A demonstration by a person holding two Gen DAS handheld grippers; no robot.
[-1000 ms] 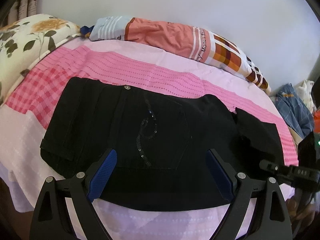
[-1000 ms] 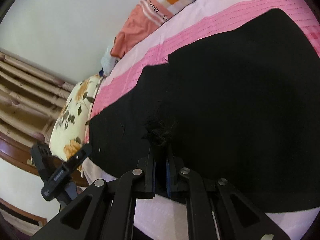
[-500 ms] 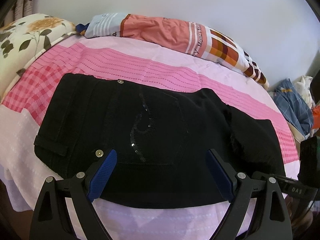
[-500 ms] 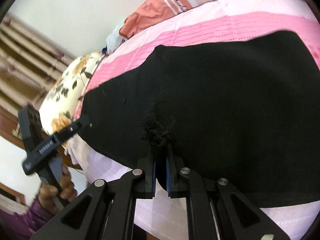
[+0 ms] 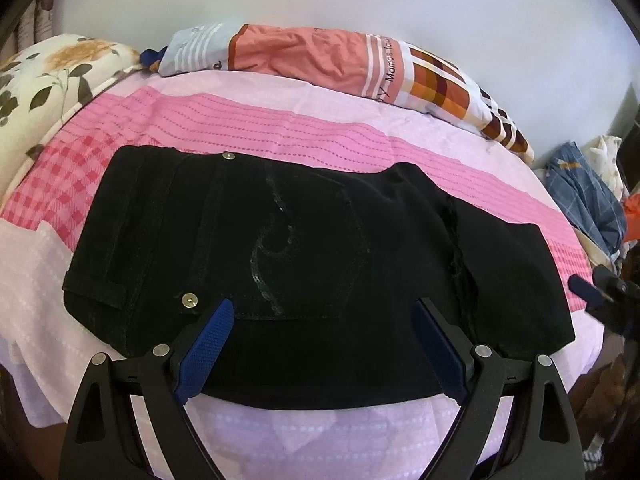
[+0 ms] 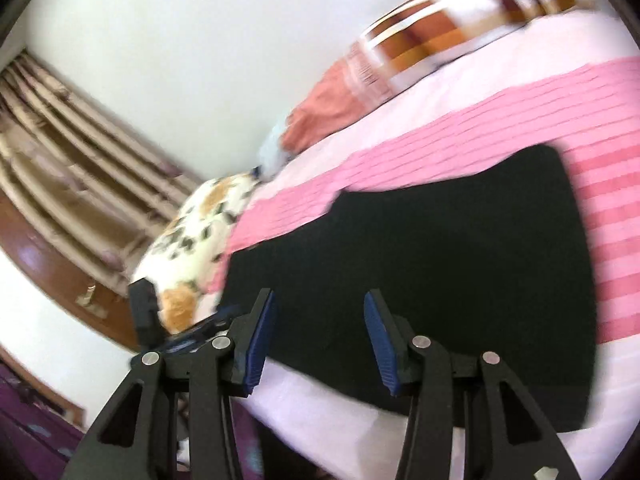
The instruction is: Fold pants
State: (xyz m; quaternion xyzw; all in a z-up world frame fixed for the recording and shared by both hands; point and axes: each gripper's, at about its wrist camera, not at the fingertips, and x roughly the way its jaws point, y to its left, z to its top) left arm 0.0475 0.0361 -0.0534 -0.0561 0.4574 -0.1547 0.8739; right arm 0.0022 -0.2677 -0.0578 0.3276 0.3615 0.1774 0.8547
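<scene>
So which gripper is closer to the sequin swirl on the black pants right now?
Left. The left gripper hovers open just below the sequin swirl. The right gripper is off past the folded pants' far end.

black pants (image 5: 312, 248), pink striped bedsheet (image 5: 280, 128), floral pillow (image 5: 44, 76)

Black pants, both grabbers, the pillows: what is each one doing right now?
black pants: folded, lying flat on the bedsheet, nothing holding them.
left gripper: jaws wide open above the pants' near edge, gripping nothing.
right gripper: jaws have just been opening, nothing pinched between them.
long pillow: lying along the wall.
flowered pillow: lying at the bed's corner.
clothes pile: crumpled, unfolded.
</scene>
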